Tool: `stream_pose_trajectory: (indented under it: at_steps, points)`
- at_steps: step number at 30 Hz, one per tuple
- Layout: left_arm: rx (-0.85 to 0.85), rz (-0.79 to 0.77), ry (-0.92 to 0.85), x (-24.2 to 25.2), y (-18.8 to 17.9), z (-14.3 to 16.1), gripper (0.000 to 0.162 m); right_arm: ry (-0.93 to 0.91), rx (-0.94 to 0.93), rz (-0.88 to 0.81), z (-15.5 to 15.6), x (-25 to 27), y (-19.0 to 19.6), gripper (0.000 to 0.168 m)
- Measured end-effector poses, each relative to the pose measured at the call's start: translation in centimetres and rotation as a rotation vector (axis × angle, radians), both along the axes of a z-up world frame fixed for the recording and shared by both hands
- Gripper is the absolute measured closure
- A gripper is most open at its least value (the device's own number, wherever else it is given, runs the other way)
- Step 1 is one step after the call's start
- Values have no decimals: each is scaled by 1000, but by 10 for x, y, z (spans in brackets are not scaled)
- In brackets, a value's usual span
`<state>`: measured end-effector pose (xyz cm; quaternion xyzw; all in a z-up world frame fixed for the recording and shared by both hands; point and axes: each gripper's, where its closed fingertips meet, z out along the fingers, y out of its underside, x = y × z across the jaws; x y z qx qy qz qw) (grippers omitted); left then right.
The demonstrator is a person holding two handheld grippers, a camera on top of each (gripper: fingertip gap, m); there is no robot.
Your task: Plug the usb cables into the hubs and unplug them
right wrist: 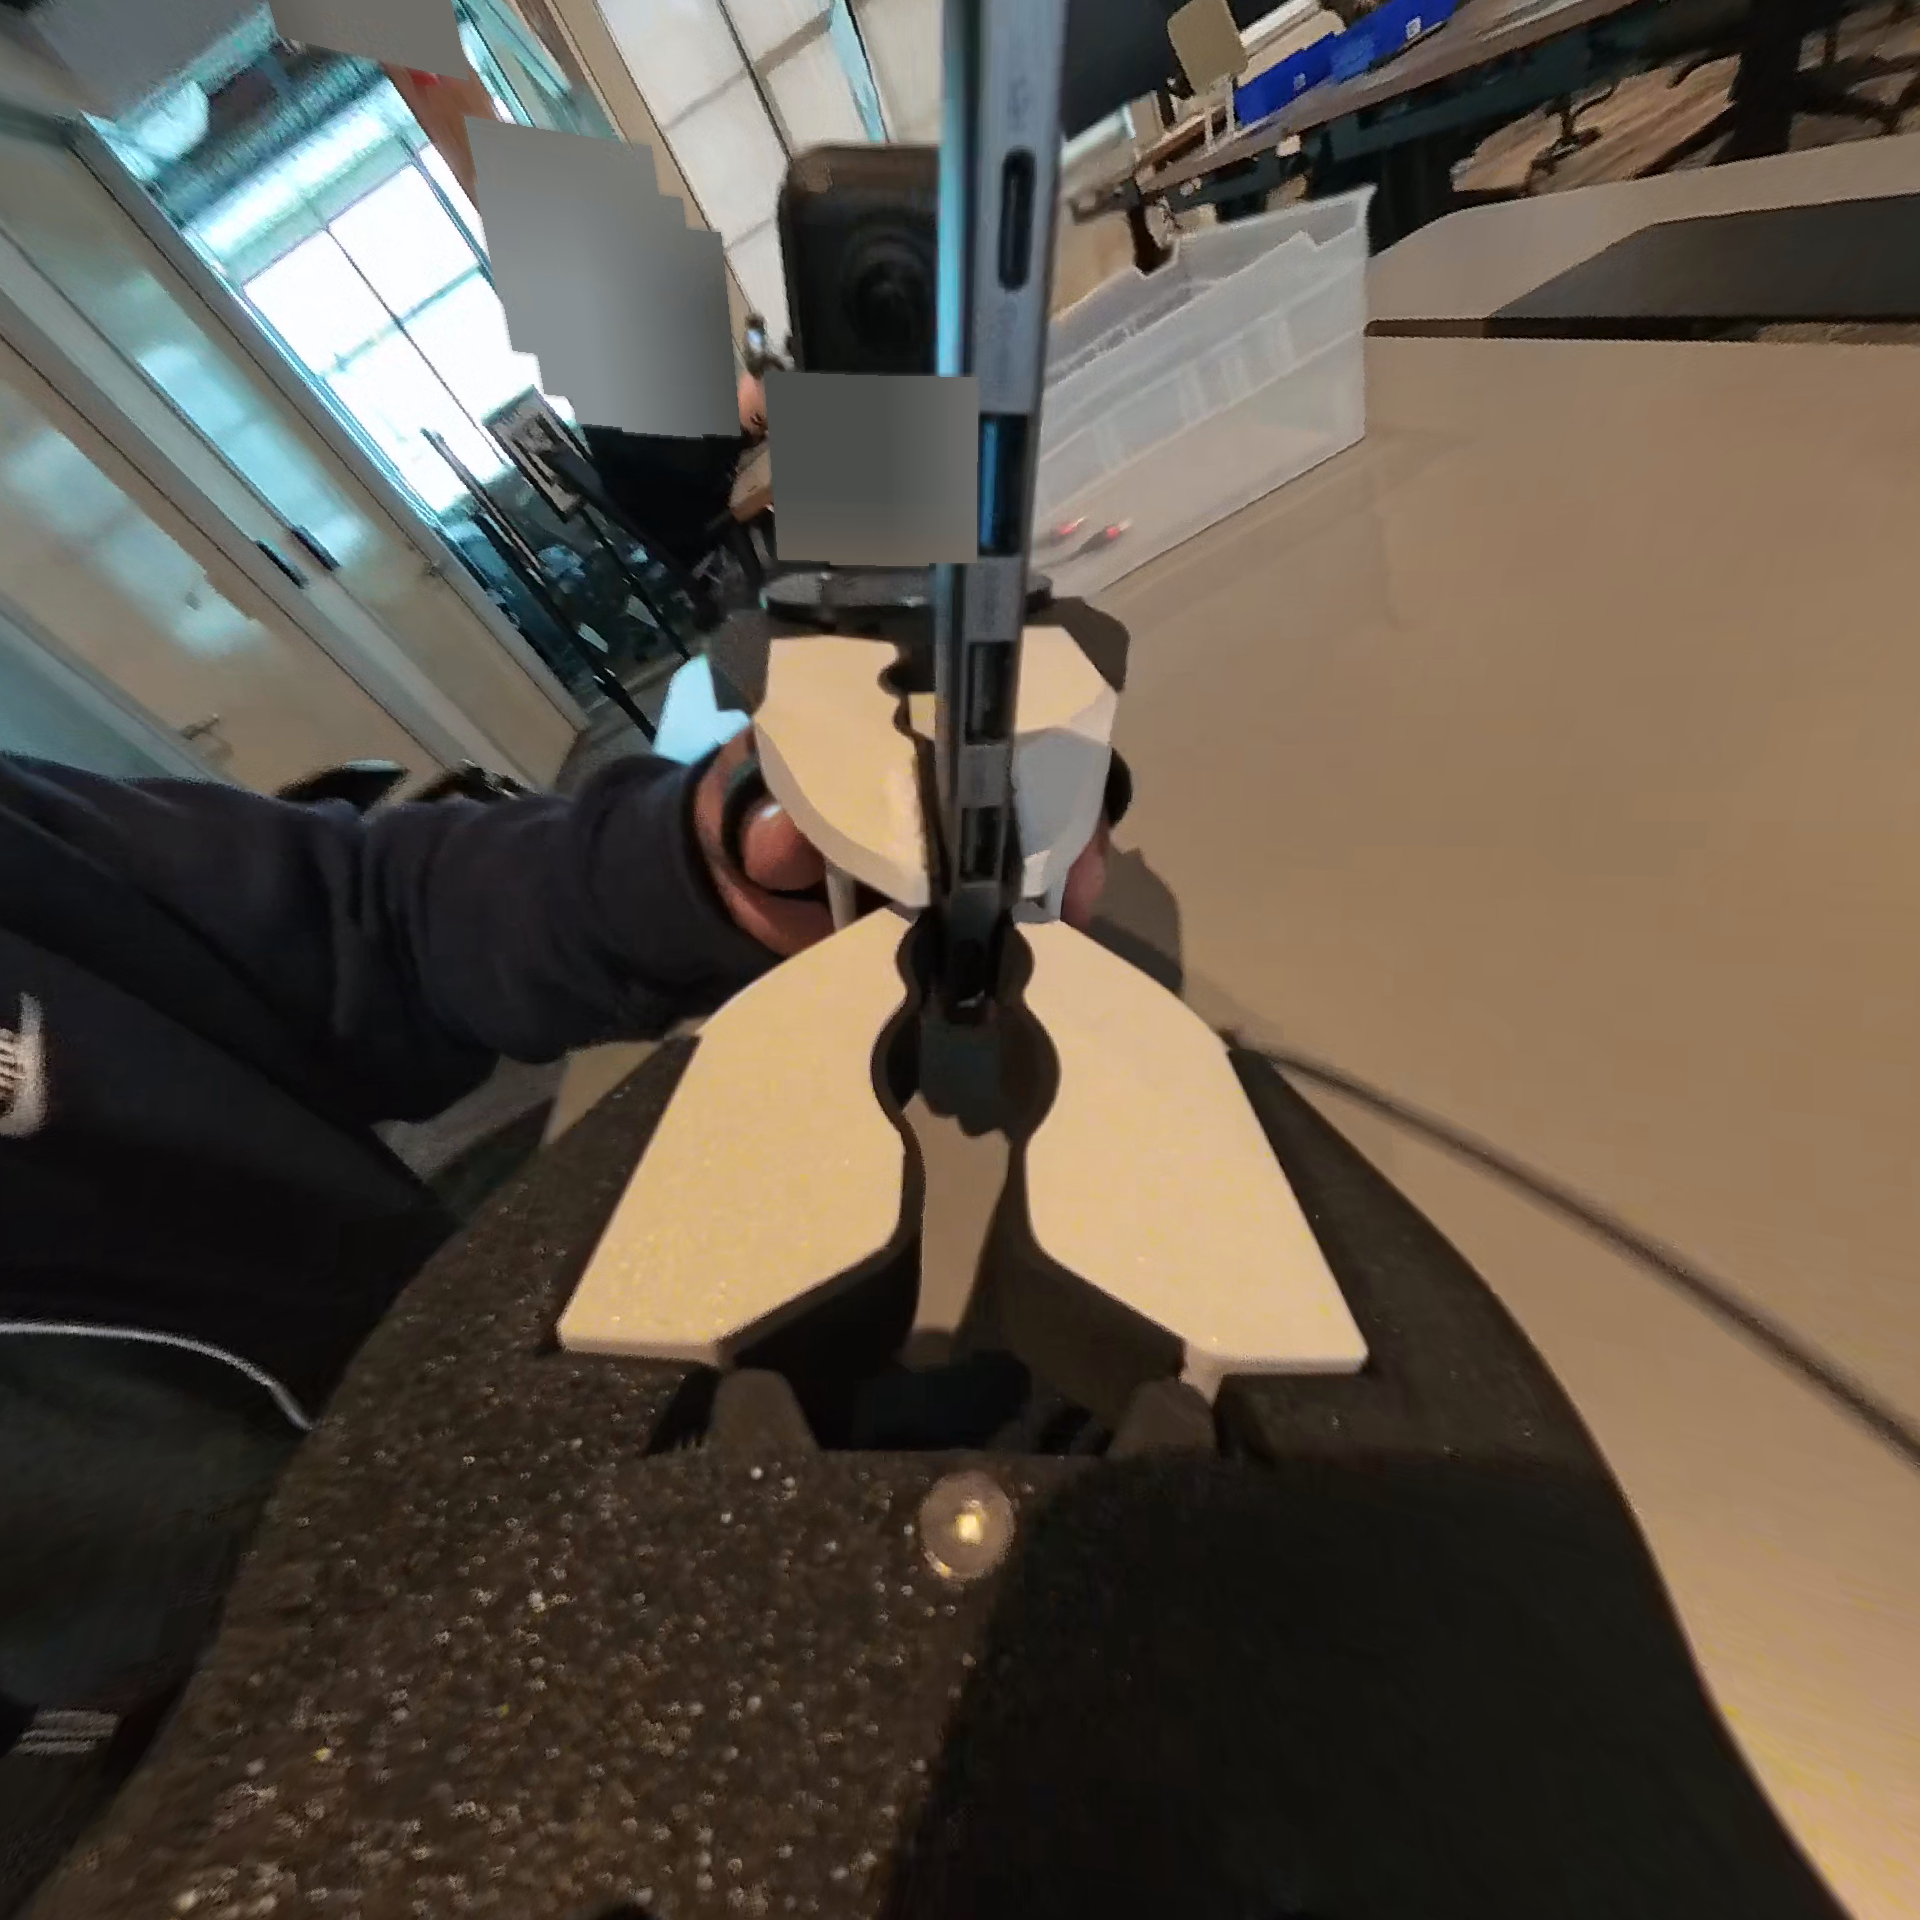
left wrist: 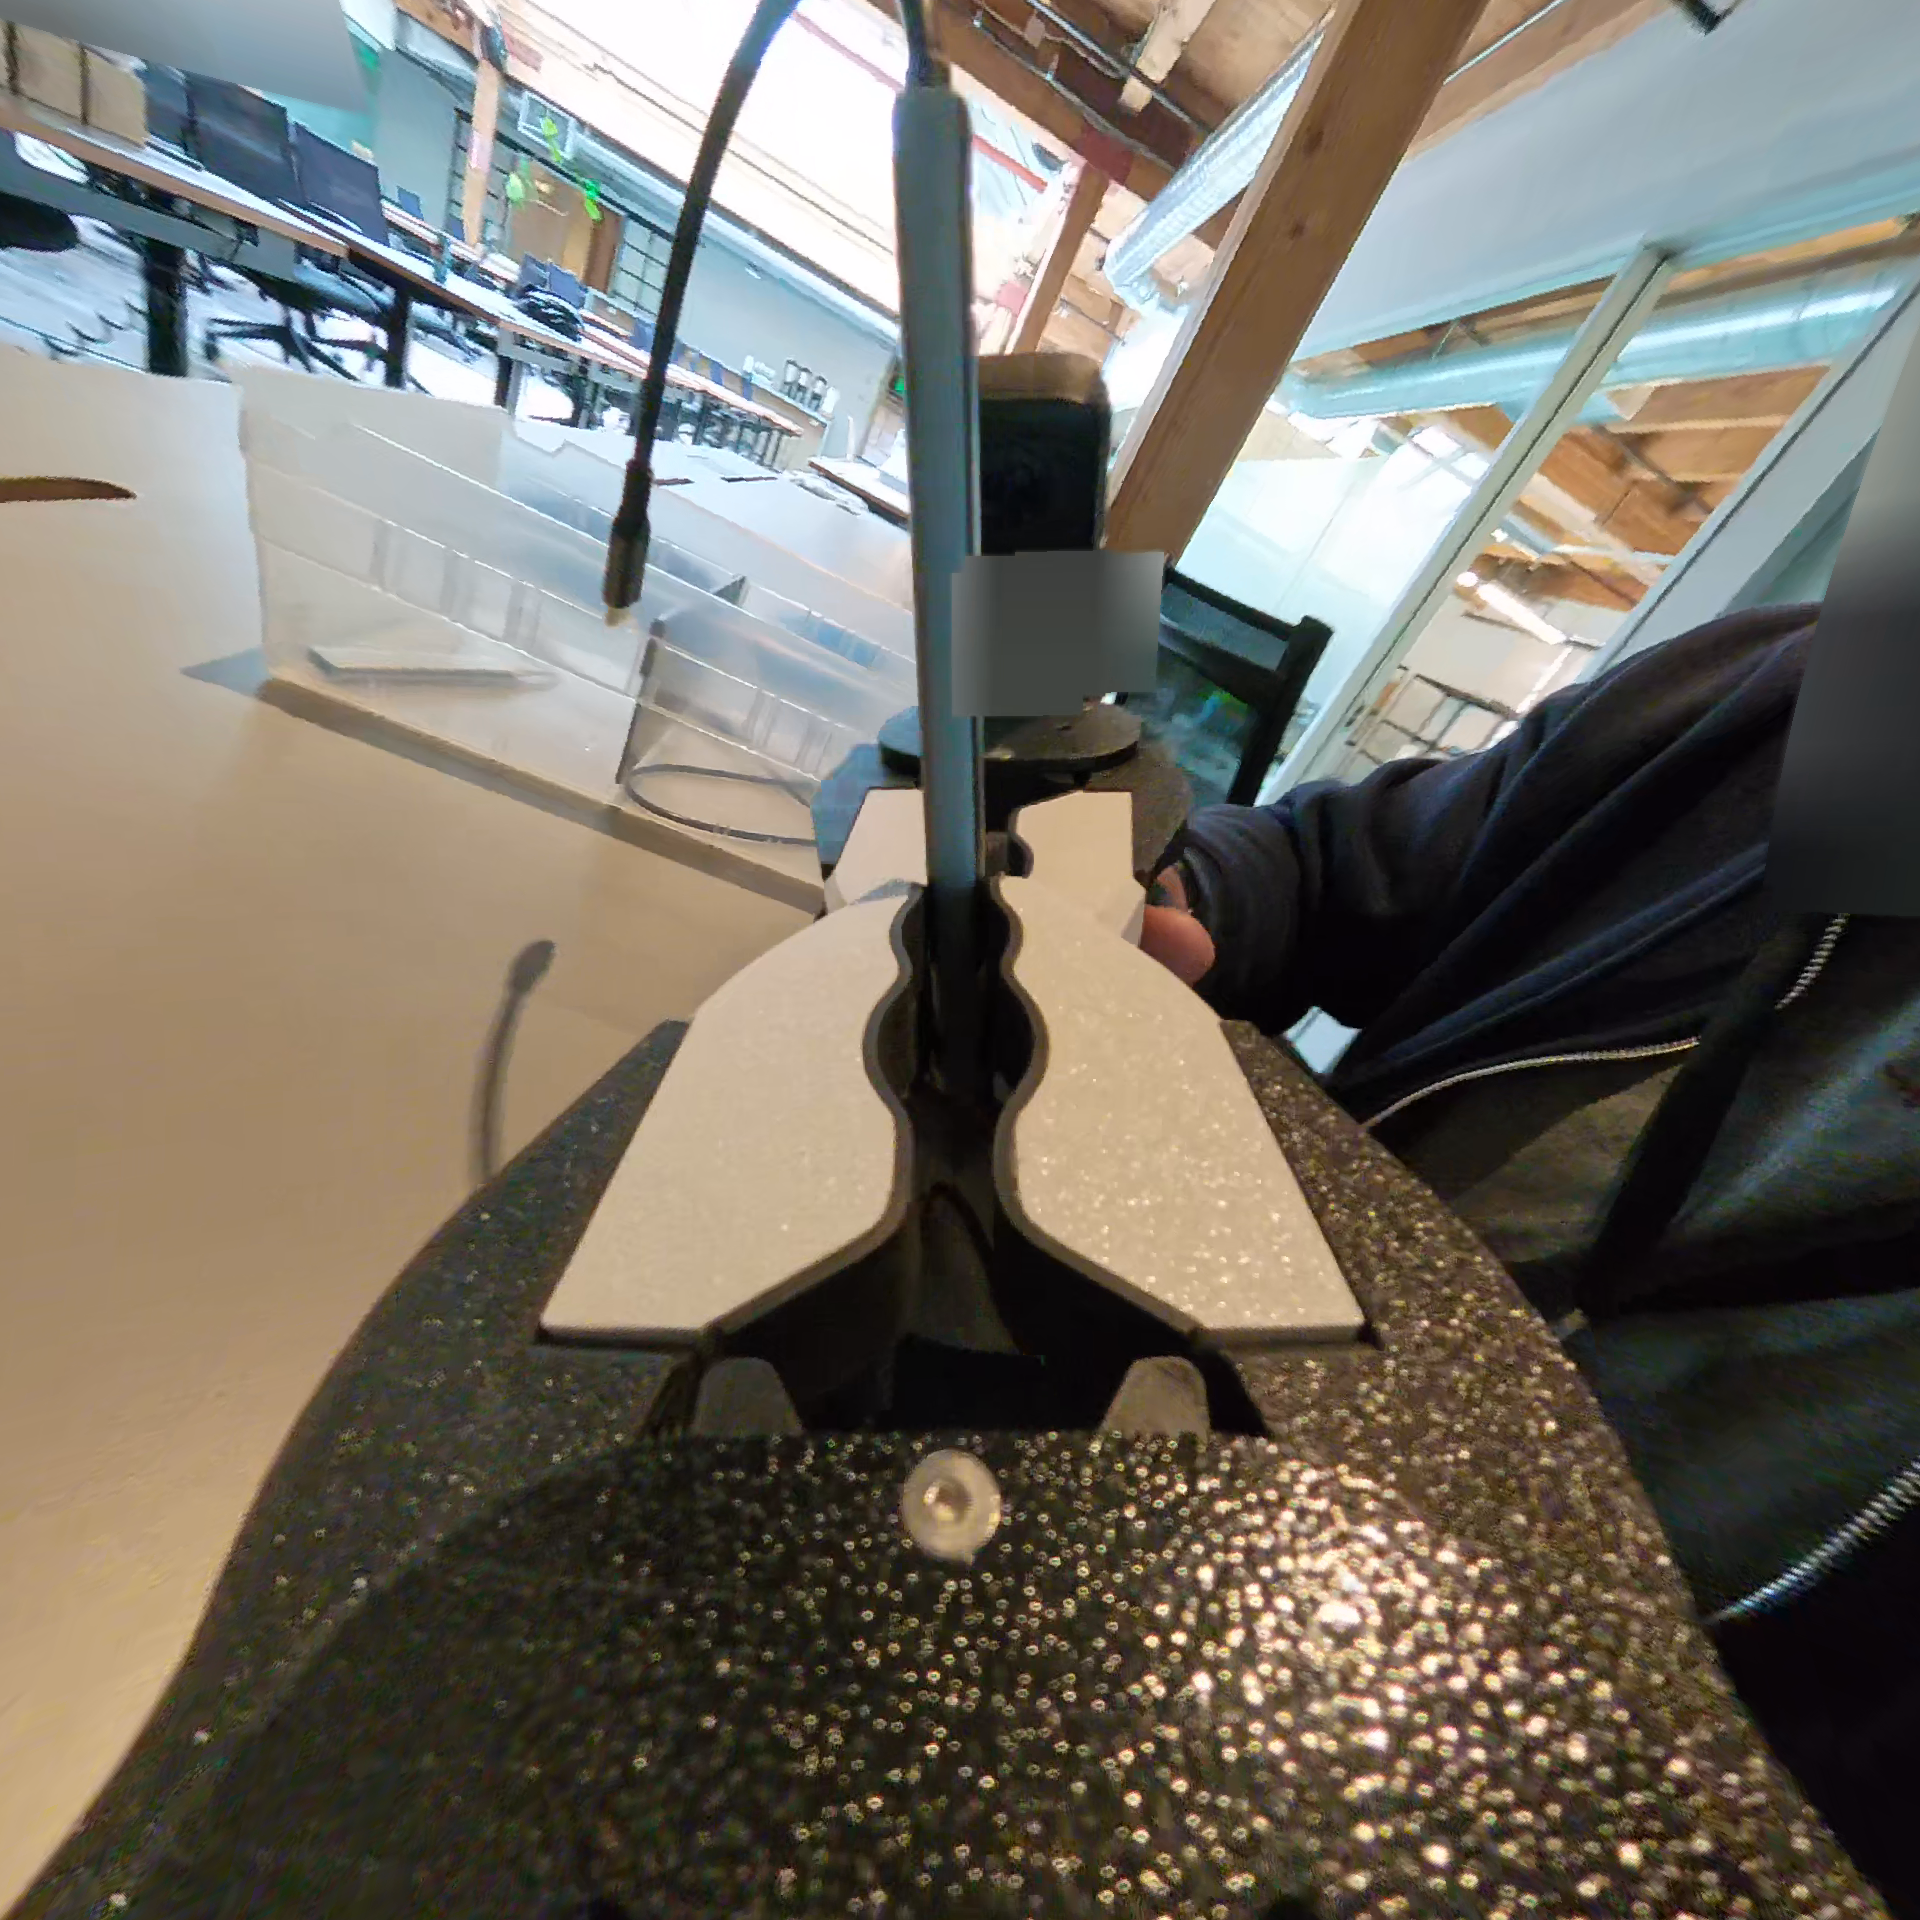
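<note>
1. Left gripper [left wrist: 951, 935] clamped on the lower end of a slim grey hub [left wrist: 940, 499], white fingers [left wrist: 769, 1132] drawn in close on either side of it.
2. Hub held upright above the pale table [left wrist: 260, 935], rising from between the fingertips toward the top of the left wrist view.
3. Thin black cable [left wrist: 686, 281] arching over from the hub's upper end and hanging down to the left, its free plug [left wrist: 627, 566] dangling in the air, touching nothing, with a blurred shadow [left wrist: 504, 1049] on the table below.
4. Right gripper [right wrist: 961, 971] closed on the same hub's lower tip, facing the left gripper [right wrist: 935, 790], which grips the hub [right wrist: 997, 447] just beyond; the two sets of fingertips nearly meeting.
5. Along the hub's narrow edge in the right wrist view: one oval port [right wrist: 1016, 223] high up, one blue port [right wrist: 1001, 483] below it, two more rectangular ports lower down, all unoccupied.
6. Person's hand [right wrist: 764, 847] in a dark sleeve [right wrist: 436, 904] wrapped around the left gripper's handle.
7. Clear plastic bin [left wrist: 488, 561] standing on the table behind the dangling plug; a second thin cable [right wrist: 1621, 1247] lying across the table at the right.
</note>
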<state>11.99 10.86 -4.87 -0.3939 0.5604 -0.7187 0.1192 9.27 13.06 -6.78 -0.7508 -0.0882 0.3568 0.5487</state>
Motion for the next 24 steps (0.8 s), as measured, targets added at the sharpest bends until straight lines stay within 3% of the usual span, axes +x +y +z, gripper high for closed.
stream_pose_trajectory:
  at_steps: [5,11,24]
  points:
    - [24,102,-22,1,21,8,153,-311,-19,-25,-11,11,-3,154]
    - [147,245,59,4,51,-2,152,-826,-148,94,-50,33,-29,151]
    - [418,251,138,9,39,-31,153,-834,-160,179,-70,24,-34,152]
